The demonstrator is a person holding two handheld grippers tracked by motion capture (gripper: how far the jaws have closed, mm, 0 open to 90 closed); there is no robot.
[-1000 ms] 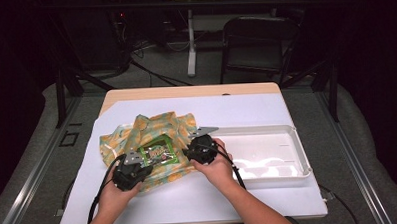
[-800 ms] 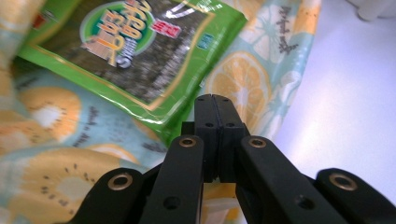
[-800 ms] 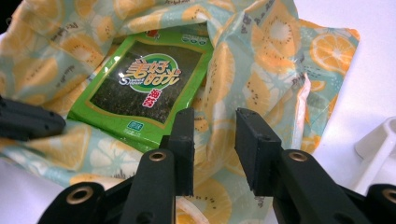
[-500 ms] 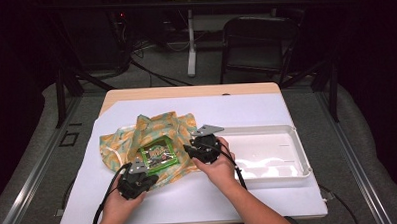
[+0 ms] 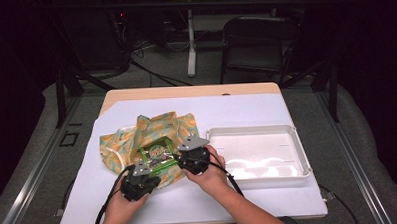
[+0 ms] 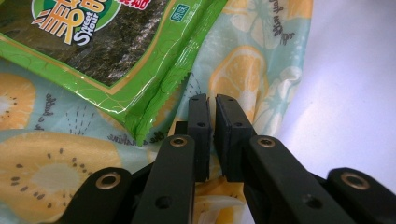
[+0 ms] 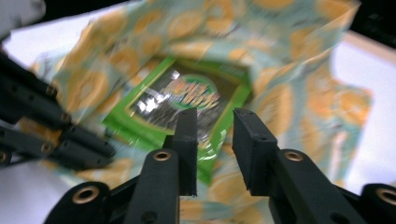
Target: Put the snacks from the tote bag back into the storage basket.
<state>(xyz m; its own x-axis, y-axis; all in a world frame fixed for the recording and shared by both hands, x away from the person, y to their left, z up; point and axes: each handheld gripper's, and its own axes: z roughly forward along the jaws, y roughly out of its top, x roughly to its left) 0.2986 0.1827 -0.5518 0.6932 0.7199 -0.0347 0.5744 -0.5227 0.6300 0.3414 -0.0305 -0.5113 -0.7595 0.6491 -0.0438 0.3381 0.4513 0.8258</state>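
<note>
Dark room behind, with a chair [image 5: 256, 45] and stand legs past the far edge; table [image 5: 136, 95] covered by a white sheet [image 5: 246, 108]. Far left of the sheet: fruit-print cloth [image 5: 120, 144], crumpled, orange slices and kiwi on pale teal. On the cloth, about its middle, lies a green seaweed packet [image 5: 157, 153], flat, label up. Left gripper [image 5: 141, 170] sits at the cloth's near edge, just short of the packet's near corner, held from below by the left hand [image 5: 121, 211]. In the left gripper view its jaws stand almost together, a thin slit between the pads; they have just been opening a little. Cloth lies under and behind the pads, and whether a fold is caught in the slit cannot be told; the packet's corner [image 6: 140, 130] is just to the left of the pads, apart from them. Right gripper [image 5: 188, 151] is at the packet's right side, over the cloth, in the right hand [image 5: 208, 174]. In the right gripper view its jaws stand partly open with a clear gap, nothing pinched; they have just been closing. Packet [image 7: 187, 98] shows beyond that gap, blurred. Further right, beside the cloth: white tray [image 5: 292, 138], wall nearly touching the right gripper's grey plate.
</note>
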